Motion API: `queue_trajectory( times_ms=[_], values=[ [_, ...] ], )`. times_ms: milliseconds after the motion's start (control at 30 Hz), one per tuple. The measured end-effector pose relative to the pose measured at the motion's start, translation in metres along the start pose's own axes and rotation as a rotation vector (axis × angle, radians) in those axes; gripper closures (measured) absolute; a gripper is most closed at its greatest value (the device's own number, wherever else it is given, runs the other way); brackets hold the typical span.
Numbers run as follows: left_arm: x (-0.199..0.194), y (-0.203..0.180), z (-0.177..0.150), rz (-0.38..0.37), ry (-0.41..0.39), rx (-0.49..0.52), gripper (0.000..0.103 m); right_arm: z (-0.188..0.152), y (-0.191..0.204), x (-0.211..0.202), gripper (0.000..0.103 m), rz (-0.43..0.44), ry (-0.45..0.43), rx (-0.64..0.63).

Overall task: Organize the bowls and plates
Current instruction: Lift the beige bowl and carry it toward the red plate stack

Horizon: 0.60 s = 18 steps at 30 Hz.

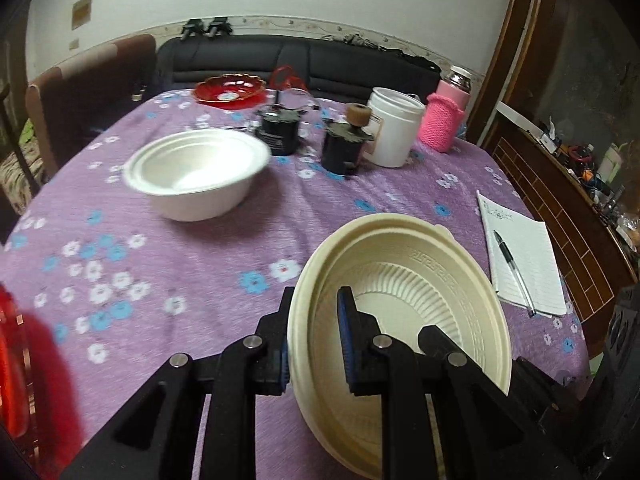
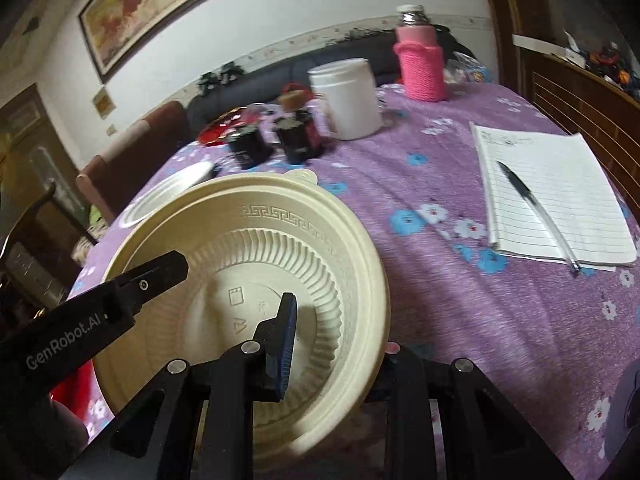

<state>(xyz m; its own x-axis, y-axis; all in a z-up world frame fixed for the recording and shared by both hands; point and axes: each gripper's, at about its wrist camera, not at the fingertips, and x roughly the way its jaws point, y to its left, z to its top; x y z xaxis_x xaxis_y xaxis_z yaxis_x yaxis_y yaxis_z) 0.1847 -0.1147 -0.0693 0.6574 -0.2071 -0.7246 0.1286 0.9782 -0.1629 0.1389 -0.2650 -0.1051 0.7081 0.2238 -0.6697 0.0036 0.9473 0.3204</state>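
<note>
Both tongs are gripping the same cream bowl. Left tongs (image 1: pixel 314 312) are pinching its near-left rim, one finger outside the wall, one inside. Right tongs (image 2: pixel 340 320) are clamping the opposite rim, inner finger against the inside wall, outer finger mostly hidden behind it. The cream bowl (image 1: pixel 420 280) is sitting tilted, mouth facing the cameras; looks lifted off the desk (image 1: pixel 180 280), can't be sure. It's empty.

Step in hand, my read: carrying this bowl to stack it. Likely target is the white bowl (image 1: pixel 196 172), ahead-left of the left tongs, standing on the desk, appears empty. Next move calls for levelling the cream bowl, centring it over the white one, then releasing both sides together.

Ahead-right of the tongs: notepad (image 1: pixel 520 256) with a pen (image 1: pixel 514 272) lying on it. Farther ahead: two dark jars (image 1: pixel 280 128), a white tub (image 1: pixel 394 132), a pink-sleeved bottle (image 1: pixel 444 120), a red dish (image 1: pixel 230 89); contents not visible.
</note>
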Motion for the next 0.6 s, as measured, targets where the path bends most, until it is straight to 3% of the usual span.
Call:
queue_trajectory(
  times_ms=[200,400,600],
  values=[
    [-0.034,0.025,-0.013,0.060,-0.030,0.006,0.086,-0.012,0.029,-0.005,0.077,0.110,0.033,-0.004],
    [-0.067,0.050,-0.025,0.073,-0.056,-0.017,0.086,-0.031,0.067,-0.036,0.077,0.094,0.000,-0.057],
    [-0.093,0.066,-0.042,0.027,-0.066,-0.051,0.086,-0.056,0.089,-0.067,0.077,0.059,-0.024,-0.079]
  ],
)
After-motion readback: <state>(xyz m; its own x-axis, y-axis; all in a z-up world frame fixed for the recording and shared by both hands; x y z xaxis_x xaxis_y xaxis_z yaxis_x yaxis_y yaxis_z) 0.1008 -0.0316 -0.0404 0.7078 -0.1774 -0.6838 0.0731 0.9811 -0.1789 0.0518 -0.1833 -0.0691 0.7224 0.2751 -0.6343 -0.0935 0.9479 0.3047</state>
